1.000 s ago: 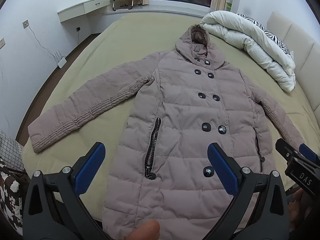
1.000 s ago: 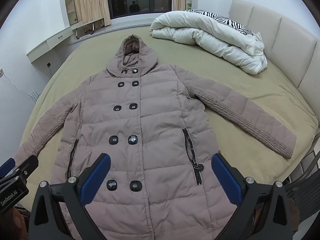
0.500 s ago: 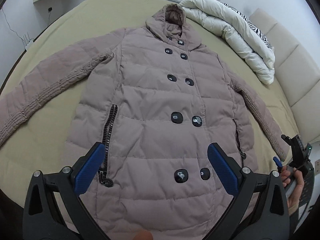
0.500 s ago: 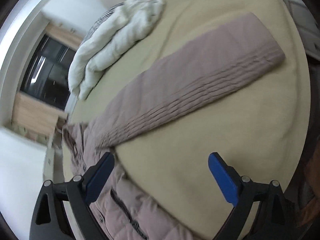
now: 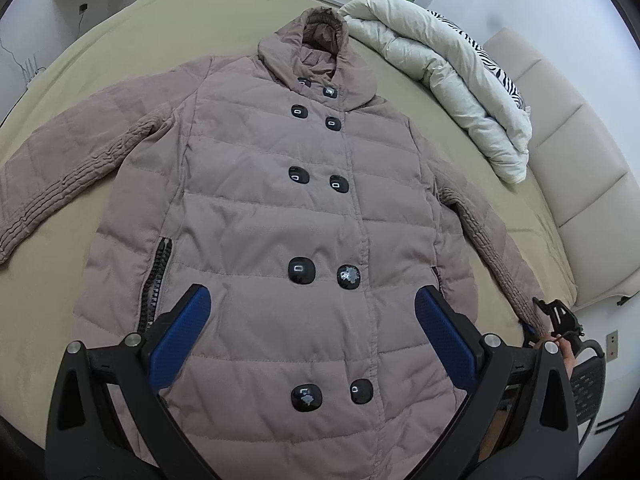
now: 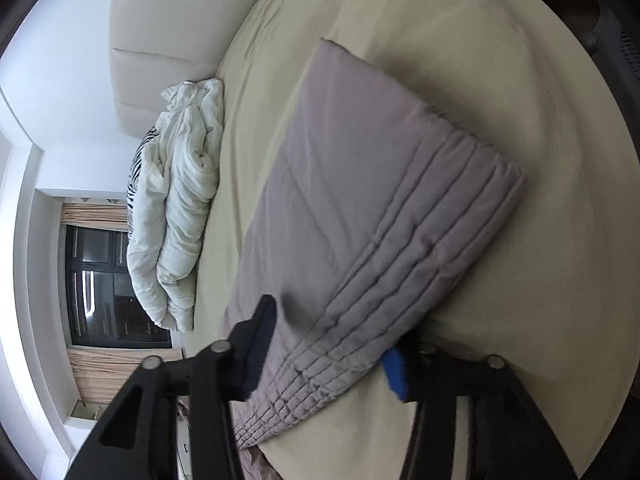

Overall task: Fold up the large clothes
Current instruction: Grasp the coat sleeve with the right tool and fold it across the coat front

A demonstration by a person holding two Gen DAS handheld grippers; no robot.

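A mauve hooded down coat point(image 5: 280, 208) with black buttons lies flat, front up, on the bed, both sleeves spread out. My left gripper point(image 5: 312, 340) is open and empty above the coat's lower front. My right gripper point(image 6: 328, 352) straddles the coat's right sleeve point(image 6: 360, 216) partway along it, one finger on each side, still spread. The cuff end point(image 6: 472, 184) lies beyond the fingers on the sheet. In the left wrist view the right gripper point(image 5: 556, 320) shows small at the sleeve's end.
The bed has an olive-beige sheet point(image 5: 508, 200). A rolled white duvet with zebra print point(image 5: 452, 80) lies near the padded headboard point(image 5: 592, 184). A window with curtains point(image 6: 100, 280) is beyond. The bed's edge point(image 6: 580, 80) curves close to the cuff.
The right gripper has moved down onto the right sleeve and now has it between its fingers. The left gripper has moved closer over the coat's front.
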